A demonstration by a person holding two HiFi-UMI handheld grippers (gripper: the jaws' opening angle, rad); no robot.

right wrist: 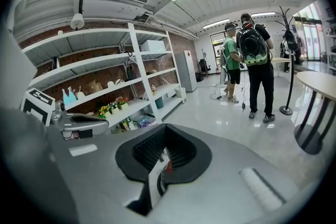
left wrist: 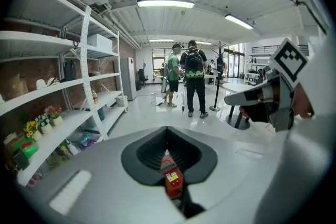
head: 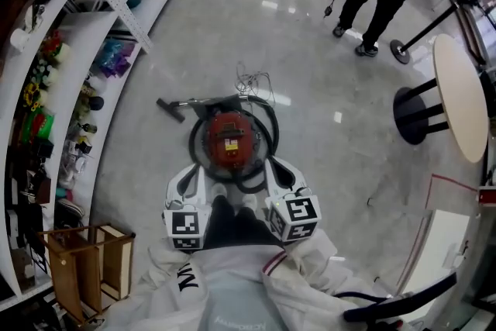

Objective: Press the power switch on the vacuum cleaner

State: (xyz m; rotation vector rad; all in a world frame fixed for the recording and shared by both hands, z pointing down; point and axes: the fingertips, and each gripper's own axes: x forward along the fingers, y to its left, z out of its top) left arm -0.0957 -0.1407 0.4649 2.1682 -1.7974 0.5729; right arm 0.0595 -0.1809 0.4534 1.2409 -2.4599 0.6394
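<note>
Vacuum cleaner (head: 229,137), red, is sitting on the floor (head: 310,50). Left tongs (head: 194,174) at its seven o'clock and right tongs (head: 277,170) at its five o'clock are hovering just beside it, both pinched together, gripping nothing.

Vacuum cleaner (head: 229,137): glossy red plastic body, ringed by a matt black hose (head: 270,134). Floor (head: 310,43): polished grey, smooth, mirroring the ceiling lights. Left gripper (left wrist: 168,130) and right gripper (right wrist: 166,126): smooth matt grey plastic shells, with black ribbed pads (left wrist: 147,152). Crate (head: 81,267): bare brown wood. Sleeves (head: 310,275): white cloth.
</note>
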